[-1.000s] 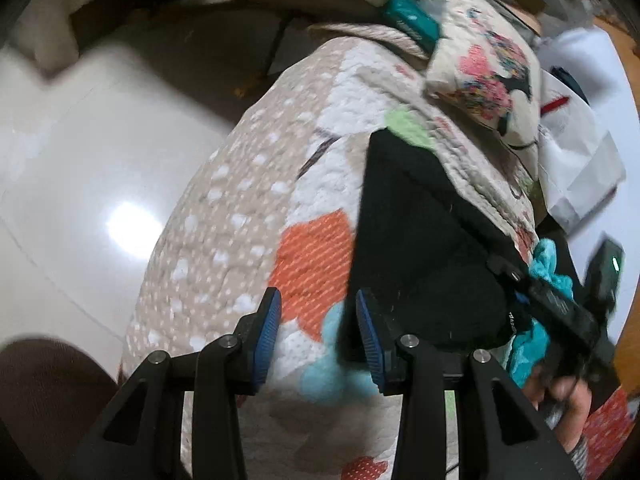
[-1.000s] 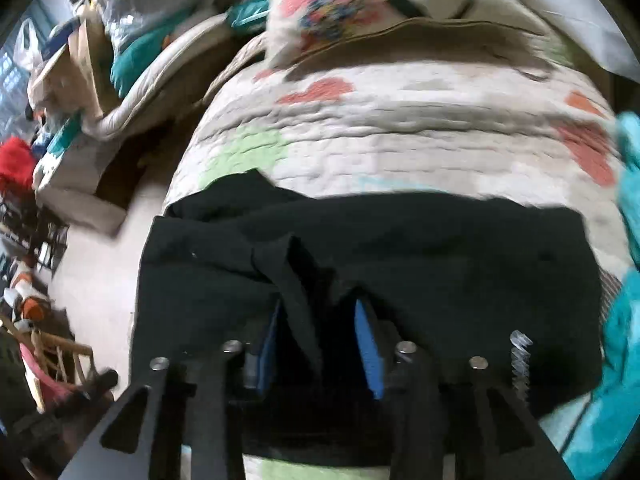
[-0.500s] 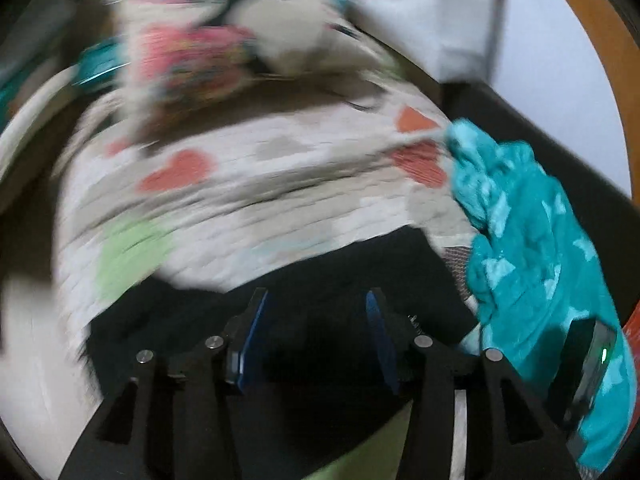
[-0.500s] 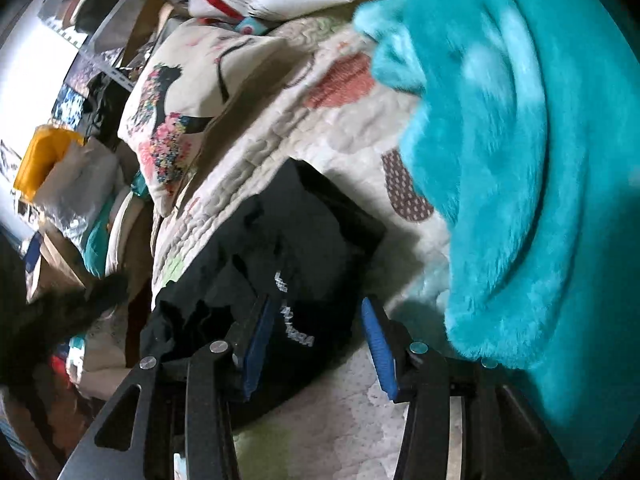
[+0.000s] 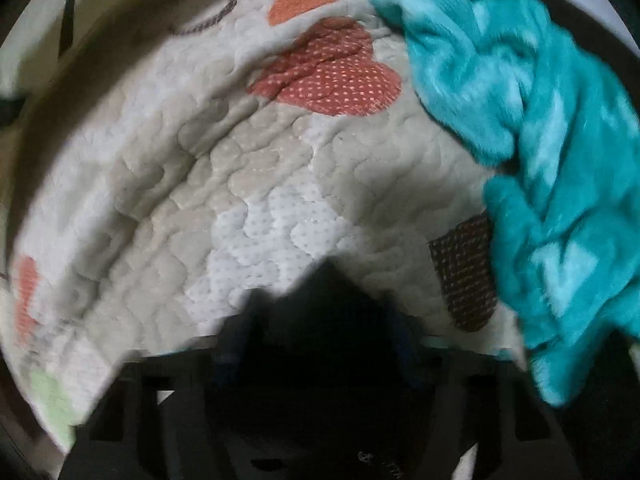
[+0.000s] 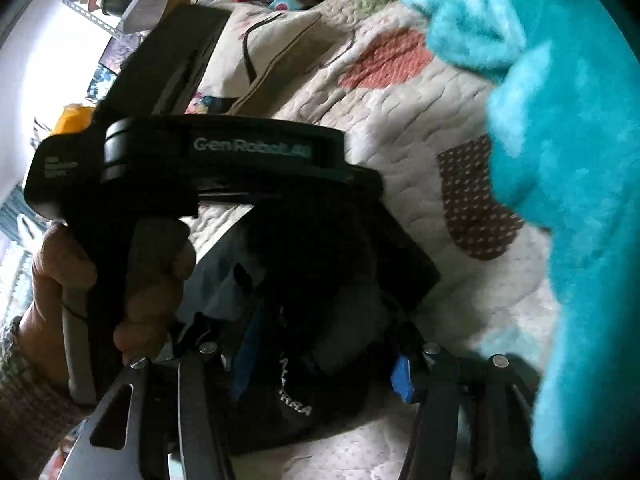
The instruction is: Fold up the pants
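The black pants (image 6: 340, 308) lie bunched in a thick fold on the patterned quilt (image 6: 400, 120), white lettering showing on the near part. My right gripper (image 6: 324, 364) is closing on this bundle, and its blue pads (image 6: 402, 376) press the fabric from both sides. The left gripper's black body (image 6: 256, 148) reaches in from the left, held by a hand (image 6: 152, 280). In the left wrist view, black pants fabric (image 5: 328, 300) fills the gap of my left gripper (image 5: 316, 344), whose jaws are closing on it. That view is blurred and its fingers are dark.
A fluffy teal blanket (image 5: 540, 160) is heaped on the quilt (image 5: 240, 180) just right of both grippers, also the teal blanket (image 6: 580, 160). A printed pillow (image 6: 272, 52) and clutter sit at the far end. Bare quilt lies ahead of the left gripper.
The left gripper swung from the quilt's floor-side edge across to the teal blanket side and now has pants fabric between its pads. The right gripper rolled and closed in on the bundle.
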A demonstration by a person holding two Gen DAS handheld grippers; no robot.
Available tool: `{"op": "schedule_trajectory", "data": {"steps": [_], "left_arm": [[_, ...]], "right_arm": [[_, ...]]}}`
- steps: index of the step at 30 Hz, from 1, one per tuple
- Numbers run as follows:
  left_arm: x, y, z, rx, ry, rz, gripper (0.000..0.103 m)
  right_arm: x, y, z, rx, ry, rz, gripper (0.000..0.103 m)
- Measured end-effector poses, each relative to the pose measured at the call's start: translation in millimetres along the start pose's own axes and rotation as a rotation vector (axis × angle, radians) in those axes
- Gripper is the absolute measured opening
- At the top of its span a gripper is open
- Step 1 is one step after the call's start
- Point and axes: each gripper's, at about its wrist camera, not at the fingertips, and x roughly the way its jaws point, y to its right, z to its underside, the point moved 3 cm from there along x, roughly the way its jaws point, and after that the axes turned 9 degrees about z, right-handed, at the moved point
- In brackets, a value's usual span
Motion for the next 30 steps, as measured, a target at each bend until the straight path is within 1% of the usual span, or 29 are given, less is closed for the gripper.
{"op": "schedule_trajectory", "data": {"steps": [1,2,3,4,6,10,12,14,16,17,19,20,22,25,27,28,29,30], "left_arm": [[-4,1,3,-0.007,0.003,0.004,0.033],[-8,1,5,-0.015,0.008,0.010,0.026],[-17,3,10,-0.017,0.024,0.014,0.018],[-24,6,14,-0.014,0.039,0.012,0.017],[-47,10,25,-0.011,0.090,-0.022,0.016],[-91,4,42,-0.040,0.170,-0.034,0.016],[-122,-5,56,-0.065,0.232,-0.018,0.015],[-142,-14,64,-0.105,0.287,0.016,0.015],[-166,-31,87,-0.168,0.353,0.070,0.015],[-178,-46,104,-0.210,0.389,0.102,0.015],[-189,-64,129,-0.270,0.431,0.139,0.016],[-194,-81,149,-0.318,0.457,0.158,0.016],[-194,-111,180,-0.406,0.492,0.192,0.016],[-182,-149,224,-0.531,0.526,0.260,0.017],[-165,-172,256,-0.618,0.533,0.287,0.023],[-159,-177,265,-0.643,0.535,0.284,0.023],[-151,-186,277,-0.684,0.537,0.272,0.024],[-148,-192,286,-0.709,0.536,0.276,0.026]], "right_arm": [[0,3,1,0.011,-0.020,-0.010,0.031],[2,9,2,0.058,-0.051,-0.046,0.026],[1,13,4,0.105,-0.065,-0.080,0.024],[-1,14,5,0.132,-0.068,-0.105,0.024],[-8,4,8,0.116,-0.050,-0.122,0.022],[-26,-37,12,0.015,0.004,-0.133,0.022],[-38,-58,15,-0.053,0.031,-0.131,0.022],[-47,-85,18,-0.146,0.062,-0.114,0.022],[-56,-116,22,-0.240,0.082,-0.108,0.022],[-62,-133,26,-0.306,0.090,-0.106,0.022],[-64,-159,36,-0.395,0.089,-0.100,0.022],[-62,-173,44,-0.445,0.080,-0.096,0.022],[-52,-197,56,-0.522,0.060,-0.085,0.022],[-30,-236,85,-0.687,0.046,-0.036,0.021],[-9,-262,115,-0.851,0.050,0.028,0.021],[-4,-267,130,-0.919,0.055,0.059,0.021],[8,-275,150,-1.019,0.066,0.109,0.023],[17,-279,165,-1.096,0.074,0.149,0.029]]}}
